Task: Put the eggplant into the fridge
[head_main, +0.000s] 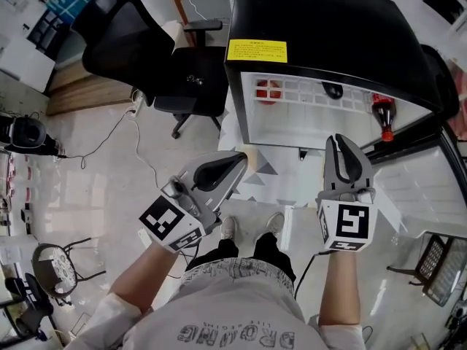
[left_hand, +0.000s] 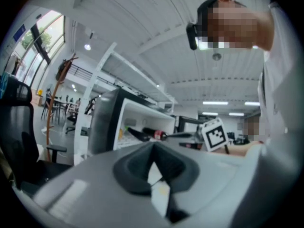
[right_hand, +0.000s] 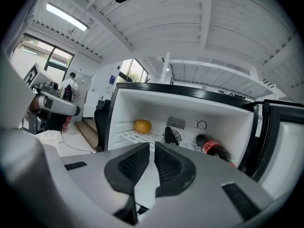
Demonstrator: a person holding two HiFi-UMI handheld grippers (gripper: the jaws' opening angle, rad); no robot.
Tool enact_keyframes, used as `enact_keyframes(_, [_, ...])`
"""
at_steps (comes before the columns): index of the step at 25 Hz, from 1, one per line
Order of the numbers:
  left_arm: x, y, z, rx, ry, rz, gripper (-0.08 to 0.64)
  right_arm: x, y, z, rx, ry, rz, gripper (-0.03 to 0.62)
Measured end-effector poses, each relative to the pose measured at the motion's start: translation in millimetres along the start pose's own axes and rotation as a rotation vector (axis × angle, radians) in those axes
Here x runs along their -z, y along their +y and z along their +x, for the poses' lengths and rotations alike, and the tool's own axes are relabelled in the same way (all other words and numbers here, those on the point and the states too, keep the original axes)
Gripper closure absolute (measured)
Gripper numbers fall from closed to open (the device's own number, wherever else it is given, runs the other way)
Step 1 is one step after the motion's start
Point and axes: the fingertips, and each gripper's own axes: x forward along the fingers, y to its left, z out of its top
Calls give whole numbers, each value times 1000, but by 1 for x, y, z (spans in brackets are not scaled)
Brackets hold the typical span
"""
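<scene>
Head view first: both grippers are up in front of the open fridge (head_main: 306,20), a black box with a yellow label on top and its door (head_main: 419,184) swung out to the right. Left gripper (head_main: 244,159) sits off the fridge's left corner, pointing in at a slant, and its own view shows the pads pressed together at the tips, clenched on nothing. Right gripper (head_main: 339,138) aims straight at the opening, marker cube toward the person, and the right gripper view has its jaws pulled in to a thin slit, nothing between them, empty! And the eggplant (right_hand: 169,135)? Already inside, folks: a small dark shape on the white wire shelf (right_hand: 142,137), in front of the back-wall vent. A round orange fruit (right_hand: 142,126) rests to its left, and a cola bottle (right_hand: 214,149) lies to its right near the door side. From above, the eggplant shows as a dark blob mid-shelf, well clear of both grippers. An office chair (head_main: 146,42) stands to the left.
</scene>
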Motion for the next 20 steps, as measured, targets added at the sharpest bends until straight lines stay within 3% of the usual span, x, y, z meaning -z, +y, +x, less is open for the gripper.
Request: enact_keyframes(20, [-9, -12, -13, 112, -5, 60, 552, -1, 36, -61, 32, 31, 68, 588])
